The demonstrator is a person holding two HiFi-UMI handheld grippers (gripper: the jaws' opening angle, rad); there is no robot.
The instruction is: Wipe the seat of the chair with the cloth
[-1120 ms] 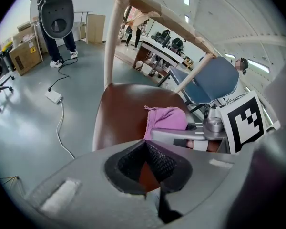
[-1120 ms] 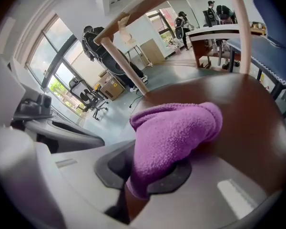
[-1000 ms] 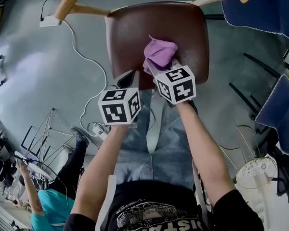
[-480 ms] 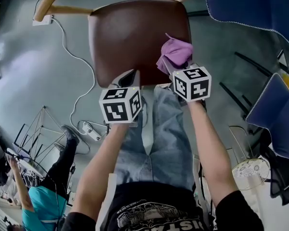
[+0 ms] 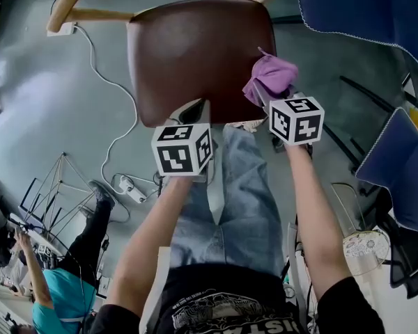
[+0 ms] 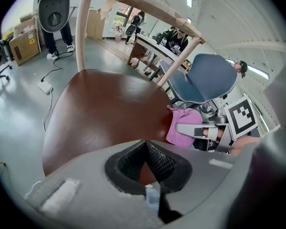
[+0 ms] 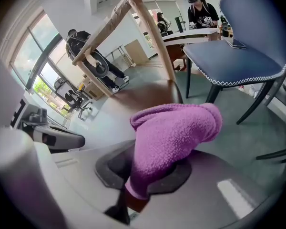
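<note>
The chair's dark brown seat fills the upper middle of the head view, with pale wooden legs behind it. My right gripper is shut on a purple cloth, which hangs at the seat's right front edge, partly past it. The cloth bulges out of the right jaws and hides most of the seat. My left gripper is shut with nothing in it, over the seat's front edge. The seat spreads beyond the left jaws, with the cloth to its right.
A blue padded chair stands at the upper right, another blue seat at the right. A white cable and power strip lie on the grey floor to the left. A white fan stands lower right. A person crouches lower left.
The right gripper has dragged the purple cloth across the seat to its right front edge. The left gripper stays at the seat's front edge.
</note>
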